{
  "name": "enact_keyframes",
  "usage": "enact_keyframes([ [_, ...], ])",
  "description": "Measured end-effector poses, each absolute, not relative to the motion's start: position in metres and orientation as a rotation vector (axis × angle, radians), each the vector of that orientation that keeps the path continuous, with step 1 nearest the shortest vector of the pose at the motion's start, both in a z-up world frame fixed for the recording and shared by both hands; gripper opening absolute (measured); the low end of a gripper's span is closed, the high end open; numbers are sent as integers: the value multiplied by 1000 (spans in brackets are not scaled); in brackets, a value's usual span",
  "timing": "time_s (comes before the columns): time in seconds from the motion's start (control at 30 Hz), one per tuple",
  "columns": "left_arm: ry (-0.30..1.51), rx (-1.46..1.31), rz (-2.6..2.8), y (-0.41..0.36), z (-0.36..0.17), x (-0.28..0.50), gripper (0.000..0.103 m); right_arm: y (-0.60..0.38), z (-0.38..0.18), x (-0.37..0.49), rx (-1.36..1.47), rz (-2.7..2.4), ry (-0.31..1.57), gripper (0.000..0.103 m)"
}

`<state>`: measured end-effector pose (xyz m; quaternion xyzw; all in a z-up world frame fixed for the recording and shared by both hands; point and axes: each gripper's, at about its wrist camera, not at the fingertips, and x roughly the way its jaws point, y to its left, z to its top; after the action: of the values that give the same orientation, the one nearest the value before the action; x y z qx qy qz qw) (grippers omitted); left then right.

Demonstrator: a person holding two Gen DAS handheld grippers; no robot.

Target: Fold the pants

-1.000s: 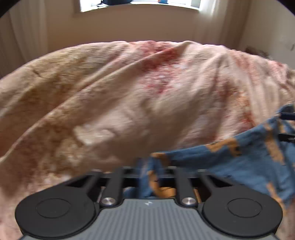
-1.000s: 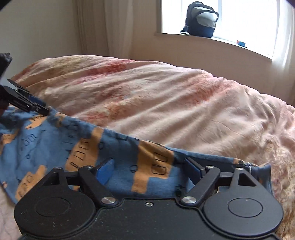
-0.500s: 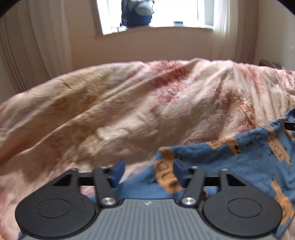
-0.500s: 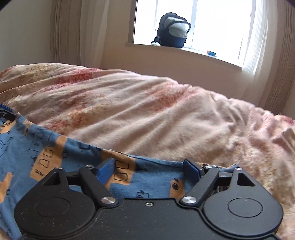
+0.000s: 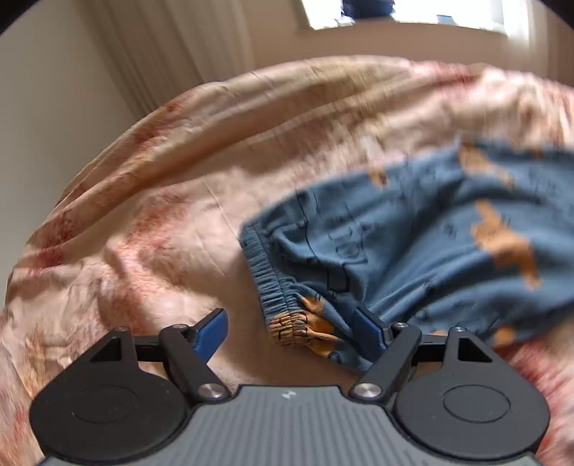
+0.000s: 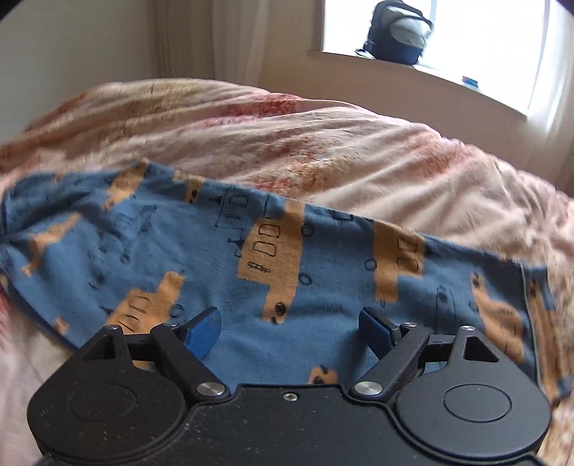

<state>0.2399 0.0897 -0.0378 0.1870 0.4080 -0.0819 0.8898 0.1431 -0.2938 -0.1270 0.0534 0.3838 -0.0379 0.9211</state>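
Note:
Blue pants (image 5: 412, 243) with orange vehicle prints lie on a pink and cream bedspread (image 5: 161, 222). In the left wrist view their elastic waistband (image 5: 272, 286) sits at the centre. My left gripper (image 5: 292, 331) hovers over its lower end, jaws opening, pads pressing nothing; the cloth runs past its right pad. In the right wrist view the pants (image 6: 287, 258) spread across the frame with a hem at the right (image 6: 527, 297). My right gripper (image 6: 288, 328) stands open above the cloth, holding nothing.
The bedspread (image 6: 323, 143) fills most of both views in rumpled folds. Beyond the bed is a wall with curtains (image 6: 186, 39) and a window sill bearing a dark backpack (image 6: 398, 34).
My left gripper was shut on the pants' edge, then let go and opened wide; it swung left, bringing the waistband into view. My right gripper drew back, showing more of the pants.

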Motion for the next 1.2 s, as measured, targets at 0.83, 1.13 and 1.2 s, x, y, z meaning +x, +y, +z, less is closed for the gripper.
enact_keyframes([
  [0.83, 956, 286, -213, -73, -68, 215, 103, -347, -117, 108, 172, -297, 834, 102],
  [1.13, 969, 243, -115, -102, -65, 201, 103, -491, -117, 35, 743, -380, 751, 101],
  [1.2, 951, 205, -162, -124, -50, 205, 103, -512, -126, 23, 822, -376, 719, 101],
])
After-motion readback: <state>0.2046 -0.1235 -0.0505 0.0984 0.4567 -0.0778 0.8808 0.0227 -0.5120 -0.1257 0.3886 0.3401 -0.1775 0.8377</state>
